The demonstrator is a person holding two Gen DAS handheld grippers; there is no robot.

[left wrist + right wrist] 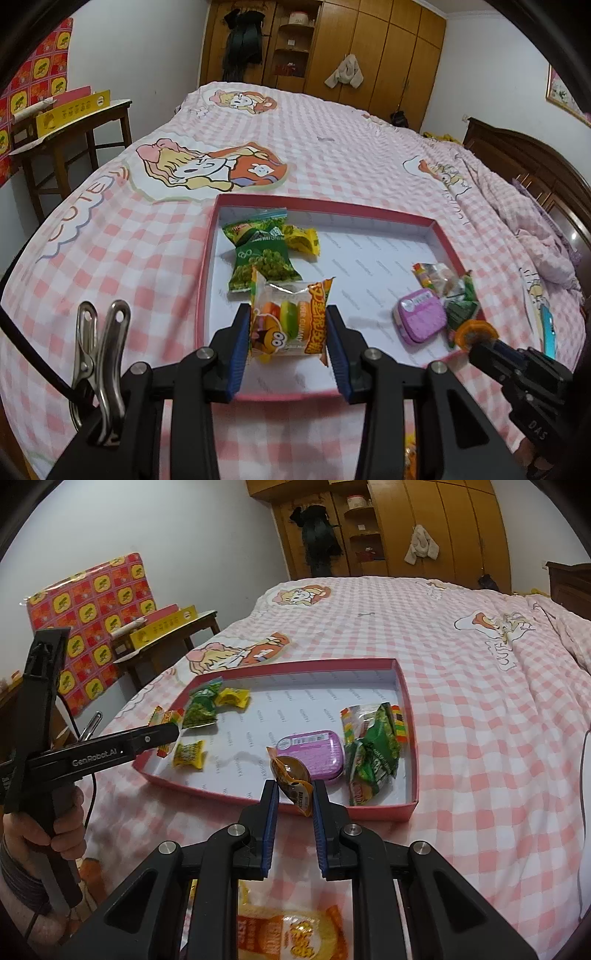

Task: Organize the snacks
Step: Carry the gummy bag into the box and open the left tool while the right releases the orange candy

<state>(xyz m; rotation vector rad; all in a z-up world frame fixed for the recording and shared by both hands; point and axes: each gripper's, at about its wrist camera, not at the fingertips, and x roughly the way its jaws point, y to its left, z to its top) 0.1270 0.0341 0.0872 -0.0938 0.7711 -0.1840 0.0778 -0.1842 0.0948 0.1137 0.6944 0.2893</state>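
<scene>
— Snacks: where are mine, relative to the red tray [207,258]?
— Your left gripper [290,332] pinches the burger gummy packet [291,321] above its near edge; your right gripper [295,794] clamps a brown snack pouch [293,775] there too.

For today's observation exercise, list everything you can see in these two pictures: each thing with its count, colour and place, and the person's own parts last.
tray: one, red rim, white floor, on the bed.
bed cover: one, pink and white check, under the tray.
green packets: several, at both ends of the tray.
yellow sweets: three, at the tray's left end.
purple tin: one, right part of the tray.
burger gummy packet: one, orange, between the left gripper's pads.
brown packet: one, between the right gripper's pads.
wardrobe: one, brown, behind the bed.
left gripper: black, blue pads.
right gripper: black, blue pads.
hand: one, on the left gripper's handle.
</scene>
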